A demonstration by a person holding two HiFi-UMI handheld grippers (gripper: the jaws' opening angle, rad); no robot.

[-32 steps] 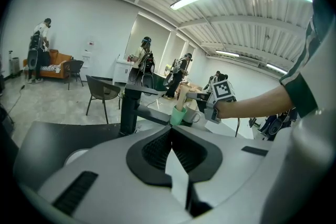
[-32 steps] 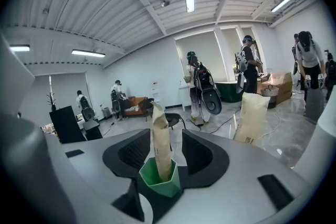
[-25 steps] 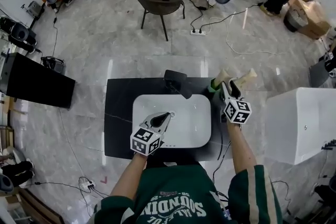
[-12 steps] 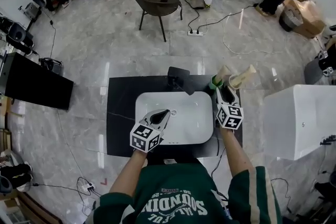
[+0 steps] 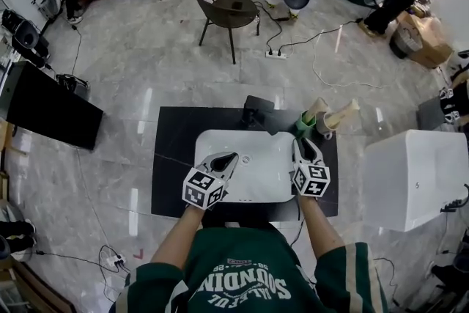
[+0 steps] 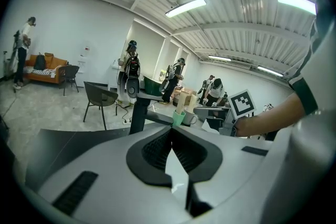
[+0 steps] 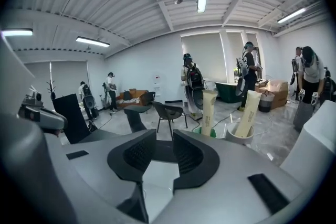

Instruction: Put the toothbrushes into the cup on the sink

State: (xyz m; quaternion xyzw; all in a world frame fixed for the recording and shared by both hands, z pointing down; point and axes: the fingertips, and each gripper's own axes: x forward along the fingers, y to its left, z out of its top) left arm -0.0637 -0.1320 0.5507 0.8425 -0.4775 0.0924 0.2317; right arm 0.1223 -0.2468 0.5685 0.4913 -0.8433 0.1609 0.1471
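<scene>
Two empty tongs: left [image 6: 171,127] shut, right [image 7: 164,131] closing.

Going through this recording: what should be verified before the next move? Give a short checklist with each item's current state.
1. Right gripper free: ok. Its jaws stand apart and have just been closing, with nothing between them.
2. Left gripper free: ok. Its jaws are together, empty, over the sink.
3. First beige item in the green cup: ok, standing in it.
4. Second beige item in the grey cup: ok, leaning in it.
5. Loose toothbrush on the black counter: ok, none shows.
6. Beige items are the toothbrushes: cannot tell.
</scene>
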